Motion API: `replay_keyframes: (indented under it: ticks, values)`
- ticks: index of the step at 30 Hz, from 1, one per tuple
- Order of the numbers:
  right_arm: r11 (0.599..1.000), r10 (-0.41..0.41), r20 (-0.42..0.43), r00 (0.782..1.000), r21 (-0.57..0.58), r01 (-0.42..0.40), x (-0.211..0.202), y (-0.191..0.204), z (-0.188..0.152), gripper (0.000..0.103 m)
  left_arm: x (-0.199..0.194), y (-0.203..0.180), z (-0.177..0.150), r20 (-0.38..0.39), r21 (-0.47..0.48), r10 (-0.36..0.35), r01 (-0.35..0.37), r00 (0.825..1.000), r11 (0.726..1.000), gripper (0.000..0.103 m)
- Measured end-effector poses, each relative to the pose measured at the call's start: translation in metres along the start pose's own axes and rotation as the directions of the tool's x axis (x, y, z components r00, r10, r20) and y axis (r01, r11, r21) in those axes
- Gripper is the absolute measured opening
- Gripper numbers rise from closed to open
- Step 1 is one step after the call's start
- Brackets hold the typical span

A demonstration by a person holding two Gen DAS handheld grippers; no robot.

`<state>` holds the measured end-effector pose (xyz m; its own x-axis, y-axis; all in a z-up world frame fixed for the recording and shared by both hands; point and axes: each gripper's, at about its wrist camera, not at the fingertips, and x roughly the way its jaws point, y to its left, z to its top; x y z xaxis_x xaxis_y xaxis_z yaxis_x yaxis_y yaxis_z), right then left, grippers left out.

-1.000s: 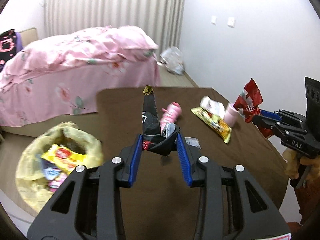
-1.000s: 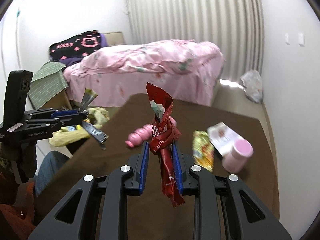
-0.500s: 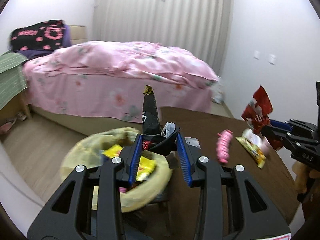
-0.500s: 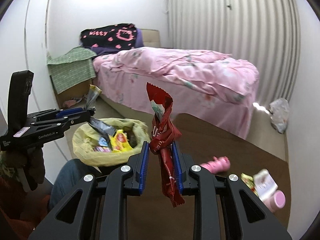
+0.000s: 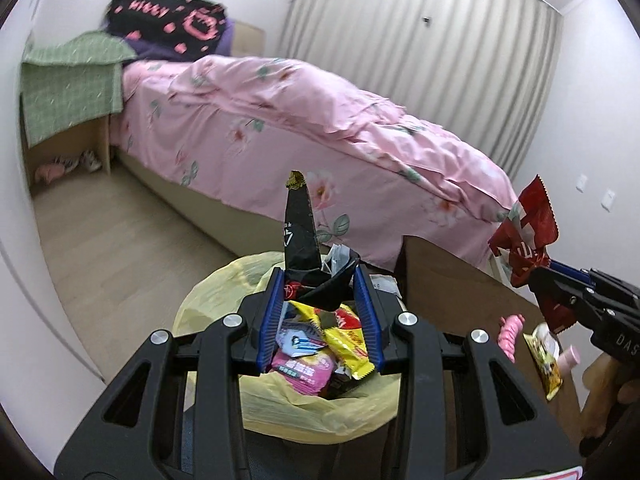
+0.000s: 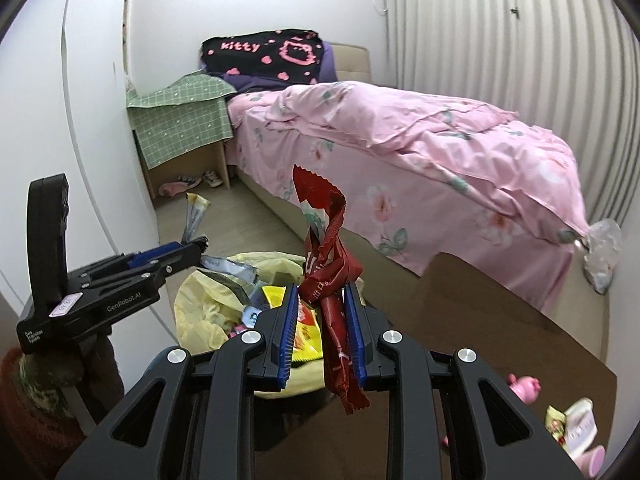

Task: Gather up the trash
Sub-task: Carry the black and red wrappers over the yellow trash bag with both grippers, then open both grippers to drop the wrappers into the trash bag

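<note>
From the left wrist, the left gripper (image 5: 320, 276) pinches a black wrapper (image 5: 303, 240) above the yellow trash bag (image 5: 224, 292), while from the right wrist, the right gripper (image 6: 318, 300) clamps a red wrapper (image 6: 328, 268) near that bag's (image 6: 200, 308) right rim.

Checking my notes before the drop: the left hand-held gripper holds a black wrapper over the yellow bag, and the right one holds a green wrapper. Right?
One slip: the right hand-held gripper holds a red wrapper, not green, as the right wrist view shows. The left hand-held gripper does hold the black wrapper over the yellow bag.
</note>
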<state>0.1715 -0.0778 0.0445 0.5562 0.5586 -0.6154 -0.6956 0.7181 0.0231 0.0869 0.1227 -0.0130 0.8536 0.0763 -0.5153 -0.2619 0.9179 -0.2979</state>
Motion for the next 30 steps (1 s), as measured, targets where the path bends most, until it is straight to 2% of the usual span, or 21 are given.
replay_keyframes:
  ticks: [4,12,17,22,27,29,30]
  values:
    - [0.999,0.036,-0.016,0.999,-0.003,-0.036,0.024,0.002,0.003,0.023,0.010,0.007,-0.003,-0.008,-0.043,0.005,-0.005,1.000,0.999,0.034]
    - [0.994,0.108,-0.087,0.990,0.023,-0.107,0.083,-0.001,-0.005,0.023,0.035,0.003,-0.016,-0.055,-0.014,0.018,-0.018,0.998,1.000,0.034]
    - [0.990,0.135,-0.119,0.984,0.042,-0.131,0.105,-0.008,-0.013,0.023,0.048,0.005,-0.017,-0.082,-0.008,0.034,-0.035,0.996,0.999,0.034]
    - [0.986,0.159,-0.132,0.978,0.075,-0.150,0.117,-0.020,-0.017,0.023,0.067,0.007,-0.023,-0.129,-0.020,0.018,-0.021,0.992,1.000,0.034]
    - [0.977,0.196,-0.136,0.971,0.111,-0.182,0.124,-0.028,-0.022,0.023,0.077,0.014,-0.022,-0.161,-0.102,-0.046,0.030,0.986,0.994,0.034]
    - [0.973,0.210,-0.129,0.969,0.122,-0.194,0.126,-0.030,-0.025,0.023,0.076,0.017,-0.020,-0.156,-0.131,-0.064,0.044,0.986,0.990,0.037]
    - [0.972,0.214,-0.133,0.968,0.126,-0.198,0.128,-0.031,-0.026,0.024,0.076,0.018,-0.019,-0.151,-0.137,-0.061,0.040,0.987,0.990,0.042]
